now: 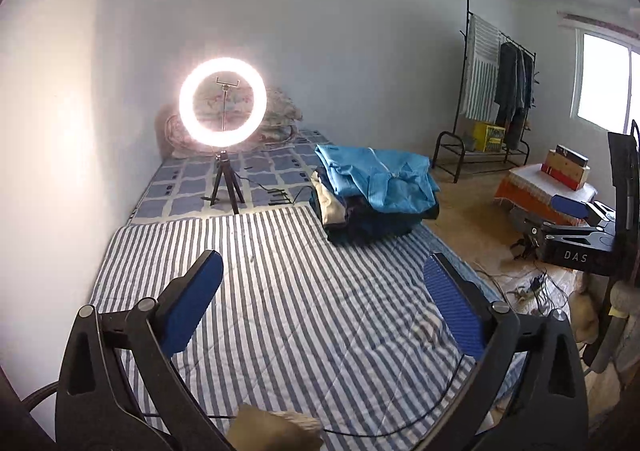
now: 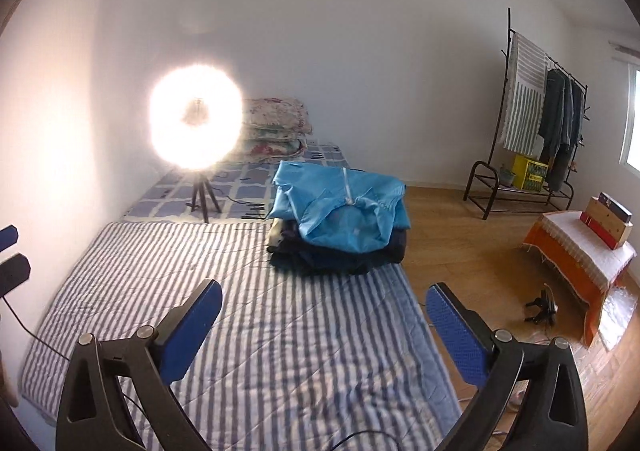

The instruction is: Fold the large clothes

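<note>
A pile of clothes lies on the striped blanket at the bed's right edge, with a light blue garment on top of dark ones. My left gripper is open and empty above the blanket, well short of the pile. My right gripper is open and empty too, above the blanket in front of the pile. The right gripper also shows at the right edge of the left wrist view, out over the floor.
A lit ring light on a tripod stands on the bed behind the blanket, cable trailing. Folded quilts lie against the wall. A clothes rack and an orange-covered low table stand on the wooden floor right.
</note>
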The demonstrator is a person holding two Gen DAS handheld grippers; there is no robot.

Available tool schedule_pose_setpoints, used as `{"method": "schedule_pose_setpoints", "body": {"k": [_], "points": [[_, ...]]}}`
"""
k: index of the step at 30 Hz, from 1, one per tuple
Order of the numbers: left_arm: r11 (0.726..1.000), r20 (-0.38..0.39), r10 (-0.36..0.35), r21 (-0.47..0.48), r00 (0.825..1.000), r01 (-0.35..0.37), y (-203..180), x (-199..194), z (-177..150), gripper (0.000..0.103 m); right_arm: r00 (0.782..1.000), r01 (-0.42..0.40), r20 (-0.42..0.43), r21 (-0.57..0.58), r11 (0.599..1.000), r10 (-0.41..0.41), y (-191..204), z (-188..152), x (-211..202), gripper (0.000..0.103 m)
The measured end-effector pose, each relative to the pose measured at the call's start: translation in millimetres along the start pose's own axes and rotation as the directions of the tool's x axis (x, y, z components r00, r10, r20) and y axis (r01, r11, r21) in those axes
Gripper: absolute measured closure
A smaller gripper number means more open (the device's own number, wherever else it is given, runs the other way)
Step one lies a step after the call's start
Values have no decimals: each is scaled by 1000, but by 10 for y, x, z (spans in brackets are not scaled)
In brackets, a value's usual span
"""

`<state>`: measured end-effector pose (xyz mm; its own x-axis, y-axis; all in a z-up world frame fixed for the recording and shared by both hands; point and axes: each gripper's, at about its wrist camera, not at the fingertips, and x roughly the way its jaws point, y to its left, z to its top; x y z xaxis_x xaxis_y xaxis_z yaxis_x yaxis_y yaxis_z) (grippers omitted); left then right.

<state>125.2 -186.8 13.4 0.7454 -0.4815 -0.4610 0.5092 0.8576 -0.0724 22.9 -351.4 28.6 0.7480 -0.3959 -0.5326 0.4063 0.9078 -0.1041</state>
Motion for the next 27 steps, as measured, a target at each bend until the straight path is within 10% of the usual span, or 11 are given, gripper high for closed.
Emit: {"method": "schedule_pose_setpoints", "body": {"k": [27], "points": [[996,10,51,72,999,-52,-29,-50,-327,0,995,95,27,21,995,-96,113,-428,-87,0]]}}
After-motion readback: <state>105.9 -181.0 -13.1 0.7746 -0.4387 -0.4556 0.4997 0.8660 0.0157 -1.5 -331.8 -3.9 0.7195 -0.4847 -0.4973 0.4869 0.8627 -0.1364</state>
